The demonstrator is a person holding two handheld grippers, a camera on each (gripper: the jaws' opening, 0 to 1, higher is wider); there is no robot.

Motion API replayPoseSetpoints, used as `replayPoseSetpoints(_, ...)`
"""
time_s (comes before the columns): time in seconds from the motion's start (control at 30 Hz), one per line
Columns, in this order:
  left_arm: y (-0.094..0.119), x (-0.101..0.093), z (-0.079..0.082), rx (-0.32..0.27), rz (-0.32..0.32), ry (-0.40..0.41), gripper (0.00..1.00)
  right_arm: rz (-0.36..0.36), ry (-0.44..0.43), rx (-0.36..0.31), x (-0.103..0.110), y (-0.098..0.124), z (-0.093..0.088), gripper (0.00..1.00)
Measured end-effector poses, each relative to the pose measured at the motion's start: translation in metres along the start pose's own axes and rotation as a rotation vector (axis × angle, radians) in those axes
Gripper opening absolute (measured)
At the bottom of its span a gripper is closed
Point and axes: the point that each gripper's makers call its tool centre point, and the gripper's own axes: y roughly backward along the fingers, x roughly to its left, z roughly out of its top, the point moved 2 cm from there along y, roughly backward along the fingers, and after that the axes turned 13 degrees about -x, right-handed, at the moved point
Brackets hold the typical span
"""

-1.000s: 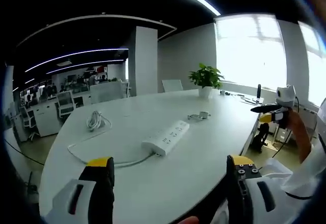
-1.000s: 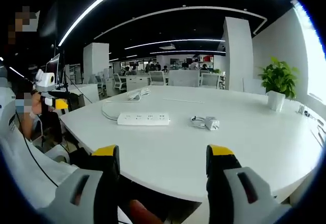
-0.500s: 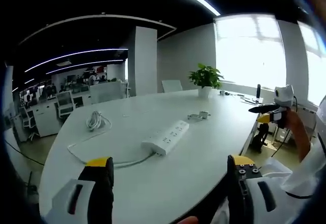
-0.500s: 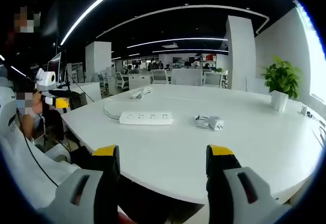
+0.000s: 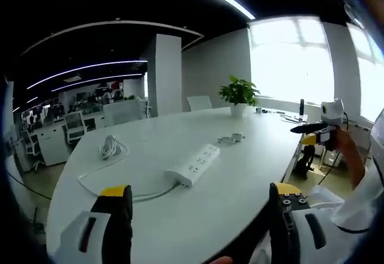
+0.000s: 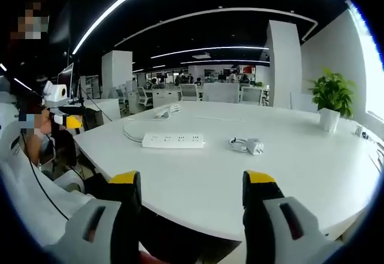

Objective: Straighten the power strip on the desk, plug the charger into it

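White and broad, the desk [image 6: 312, 174] curves across the right gripper view, its top matte and pale. Beyond it sits a potted plant [image 6: 329, 99] near the far edge, green leaves above a white pot. On the desk lies the power strip [image 6: 173, 140], a long white bar with a row of sockets along its top, its cord [image 6: 129, 133] looping away to a coiled bundle further back. Just beside the strip, apart from it, rests the charger [image 6: 248, 146], a small white block with its thin cable bunched against it. Neither gripper touches anything: the left gripper [image 5: 198, 201] and the right gripper [image 6: 192, 186] both hover short of the desk edge, jaws spread wide and empty.
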Motion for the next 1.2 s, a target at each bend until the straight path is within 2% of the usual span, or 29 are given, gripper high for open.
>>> replayPoseSetpoints(0.17,-0.002,-0.004,-0.002,0.008,-0.015,-0.012,0.96,0.012,0.007,0.006,0.002,-0.001,-0.001,0.67)
replayPoseSetpoints(0.27,-0.004,-0.008,-0.005,0.020,-0.036,-0.018,0.94,0.018,0.021,0.013,0.005,-0.005,-0.001,0.73)
replayPoseSetpoints(0.33,-0.006,-0.009,-0.006,0.023,-0.044,-0.012,0.94,0.036,0.037,0.024,0.009,-0.008,-0.002,0.73)
replayPoseSetpoints(0.57,-0.014,-0.003,-0.008,0.019,-0.040,-0.029,0.96,0.088,0.035,0.025,0.016,-0.022,-0.001,0.72)
replayPoseSetpoints(0.93,-0.044,0.006,-0.018,0.044,-0.103,-0.029,0.96,0.163,0.037,0.046,0.032,-0.041,-0.006,0.70)
replayPoseSetpoints(1.1,-0.066,0.016,-0.024,0.035,-0.136,-0.031,0.96,0.178,0.033,0.047,0.035,-0.044,-0.006,0.70)
replayPoseSetpoints(1.2,-0.078,0.019,-0.033,0.051,-0.161,-0.024,0.96,0.193,0.026,0.047,0.039,-0.048,-0.006,0.70)
